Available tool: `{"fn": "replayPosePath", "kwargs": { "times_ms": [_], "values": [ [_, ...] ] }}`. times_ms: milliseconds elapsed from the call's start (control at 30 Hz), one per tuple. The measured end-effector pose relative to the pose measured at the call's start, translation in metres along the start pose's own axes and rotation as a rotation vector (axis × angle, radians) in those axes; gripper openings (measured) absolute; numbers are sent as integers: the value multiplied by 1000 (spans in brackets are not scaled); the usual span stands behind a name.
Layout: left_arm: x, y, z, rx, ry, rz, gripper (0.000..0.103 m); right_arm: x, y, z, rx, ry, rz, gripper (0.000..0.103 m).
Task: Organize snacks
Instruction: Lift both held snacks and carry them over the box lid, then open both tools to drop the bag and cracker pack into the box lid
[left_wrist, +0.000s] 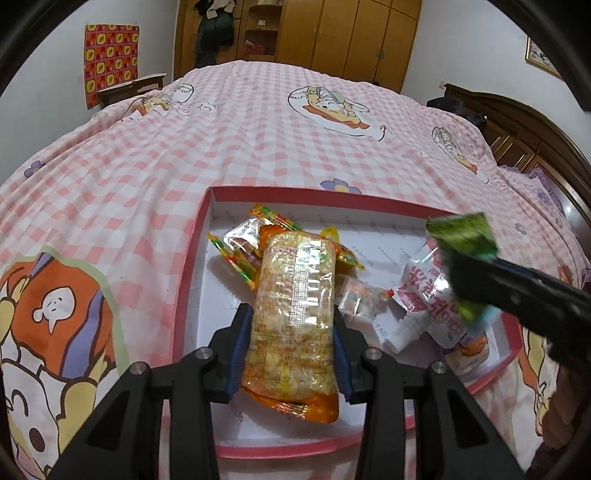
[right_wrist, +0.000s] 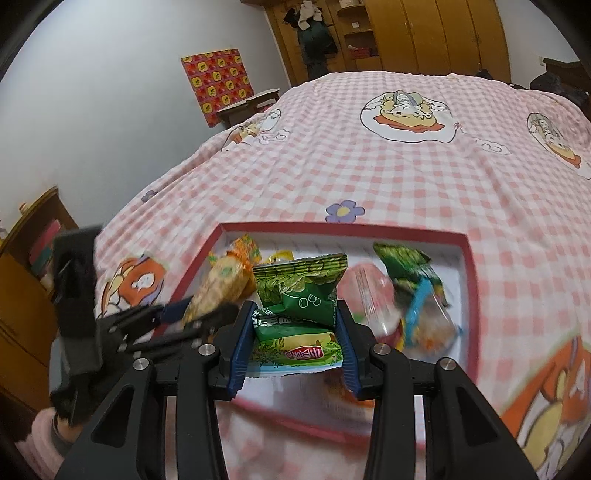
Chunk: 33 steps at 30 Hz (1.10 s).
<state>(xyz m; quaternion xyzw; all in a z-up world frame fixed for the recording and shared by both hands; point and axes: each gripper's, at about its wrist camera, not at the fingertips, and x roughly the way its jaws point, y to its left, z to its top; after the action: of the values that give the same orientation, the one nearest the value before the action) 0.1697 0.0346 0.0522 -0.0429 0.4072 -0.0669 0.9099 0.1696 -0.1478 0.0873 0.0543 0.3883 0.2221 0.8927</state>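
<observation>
Both packets were held above the red-rimmed shallow box (left_wrist: 192, 258) that lay on the pink checked bed cover (left_wrist: 184, 147), so the step in hand looked like setting each snack down inside it. To do that well, I judged each packet should be lowered flat into a bare patch of the white floor, not onto the loose pile, and let go only once it rested there. The open floor lay toward 12 o'clock and 1 o'clock in the left wrist view; the pile of small wrapped sweets (left_wrist: 240, 243) sat near 11 o'clock.

The left hand-held gripper (left_wrist: 291, 332) was clenched part-way on a long clear-wrapped orange snack packet (left_wrist: 295, 295), its blue pads pressing the 2 long sides, with the packet's far end reaching over the sweets. The right hand-held gripper (right_wrist: 295, 328) was likewise closed part-way on a green snack packet (right_wrist: 303, 295), pinched at both sides and folded over itself, hanging over the box's near rim. A red-and-white pouch (left_wrist: 424, 291) and another green packet (right_wrist: 406, 273) already lay in the box toward 3 o'clock, blurred. A light grip seemed wise, as both wrappers looked thin and crushable.
</observation>
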Motion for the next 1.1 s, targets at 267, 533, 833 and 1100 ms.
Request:
{"fn": "replayPosePath", "kwargs": {
  "times_ms": [267,533,833,1100],
  "values": [
    [2,1,-2,2,0,-12,41,36,-8,11,28,8,-13,42],
    [5,-2,-2,14,-5,2,43,47,-3,11,-13,-31,-73,42],
    [2,-3,-2,2,1,-20,43,48,-10,17,30,-64,-48,55],
    [-19,-9,-3,20,-38,-29,58,30,-1,12,15,-97,-37,64]
  ]
}}
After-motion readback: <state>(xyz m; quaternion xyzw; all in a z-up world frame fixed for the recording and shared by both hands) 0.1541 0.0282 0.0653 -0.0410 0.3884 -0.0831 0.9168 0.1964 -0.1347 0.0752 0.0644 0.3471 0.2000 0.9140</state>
